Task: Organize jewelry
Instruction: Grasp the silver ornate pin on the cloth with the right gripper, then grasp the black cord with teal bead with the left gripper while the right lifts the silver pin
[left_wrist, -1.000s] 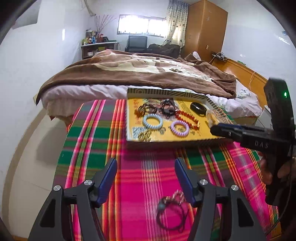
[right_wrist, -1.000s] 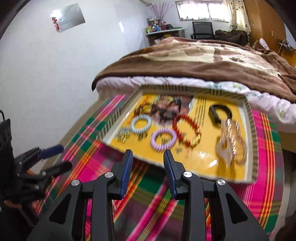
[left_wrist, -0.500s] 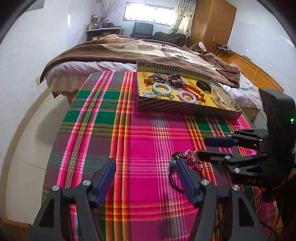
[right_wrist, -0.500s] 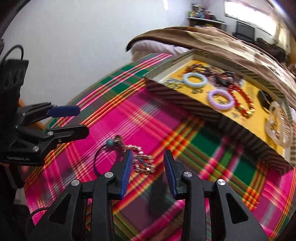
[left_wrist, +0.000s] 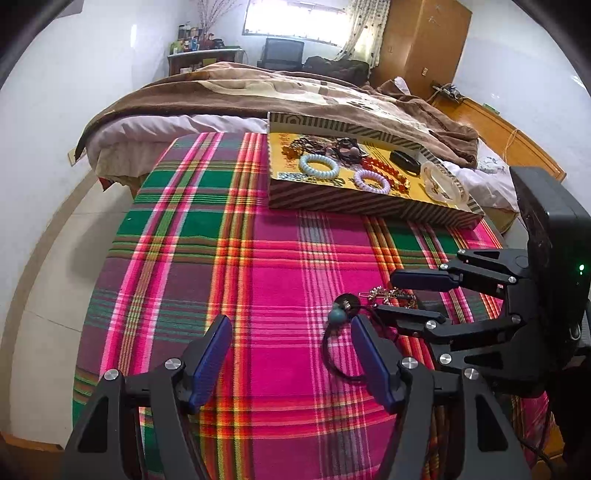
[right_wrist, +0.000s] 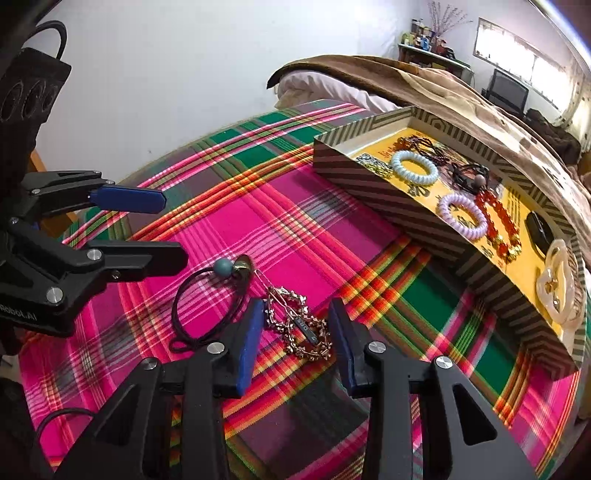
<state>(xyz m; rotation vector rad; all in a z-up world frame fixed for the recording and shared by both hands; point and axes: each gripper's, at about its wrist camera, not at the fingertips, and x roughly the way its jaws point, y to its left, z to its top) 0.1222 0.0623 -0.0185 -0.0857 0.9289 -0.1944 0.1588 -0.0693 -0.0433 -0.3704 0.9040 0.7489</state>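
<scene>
A gold ornate hair clip lies on the plaid cloth between the fingers of my right gripper, which is open around it; the pads stand off it on both sides. Left of the clip lies a black hair tie with a teal bead. In the left wrist view the hair tie lies just beside the right finger of my left gripper, which is open and holds nothing. My right gripper comes in from the right there, straddling the gold clip. My left gripper shows at the left of the right wrist view.
A striped tray with a yellow floor stands at the table's far side and holds several bands, bracelets and clips, among them a pale blue spiral band and a lilac one. A bed lies behind. The plaid cloth covers the table.
My right gripper swung away from over the tray, rolled, and came down around the gold clip. My left gripper dropped closer to the cloth beside the hair tie.
</scene>
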